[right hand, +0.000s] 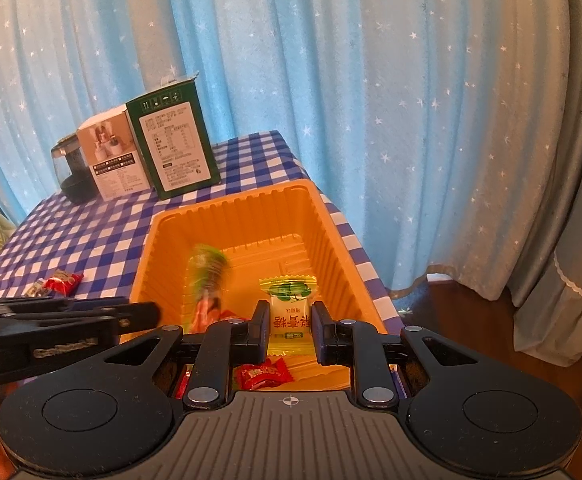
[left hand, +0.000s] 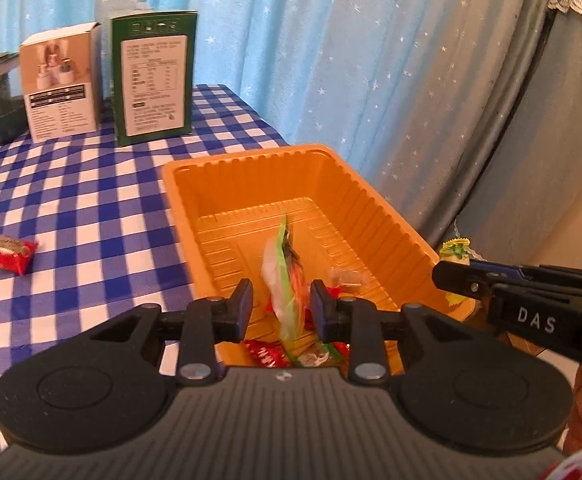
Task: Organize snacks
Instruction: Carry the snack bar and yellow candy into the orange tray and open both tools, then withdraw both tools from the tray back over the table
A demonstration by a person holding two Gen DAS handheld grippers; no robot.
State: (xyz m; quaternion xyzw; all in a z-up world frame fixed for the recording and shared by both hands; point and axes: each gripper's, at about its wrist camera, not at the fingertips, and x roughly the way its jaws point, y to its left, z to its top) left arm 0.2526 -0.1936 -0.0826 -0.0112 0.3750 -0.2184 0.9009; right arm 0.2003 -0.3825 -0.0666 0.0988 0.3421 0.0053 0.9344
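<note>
Your left gripper [left hand: 281, 308] is over the near end of the orange tray [left hand: 375, 204], its fingers spread apart. Between them a green and white snack packet [left hand: 285, 276] stands on edge; it looks blurred, so I cannot tell if it touches the pads. Your right gripper [right hand: 290, 326] is also over the tray, fingers spread, with the yellow candy packet [right hand: 289, 304] between them and perhaps just free of them. Red candies [right hand: 263, 374] lie on the tray floor. One red candy [left hand: 10, 254] lies on the bench [left hand: 91, 208], well apart from the tray.
</note>
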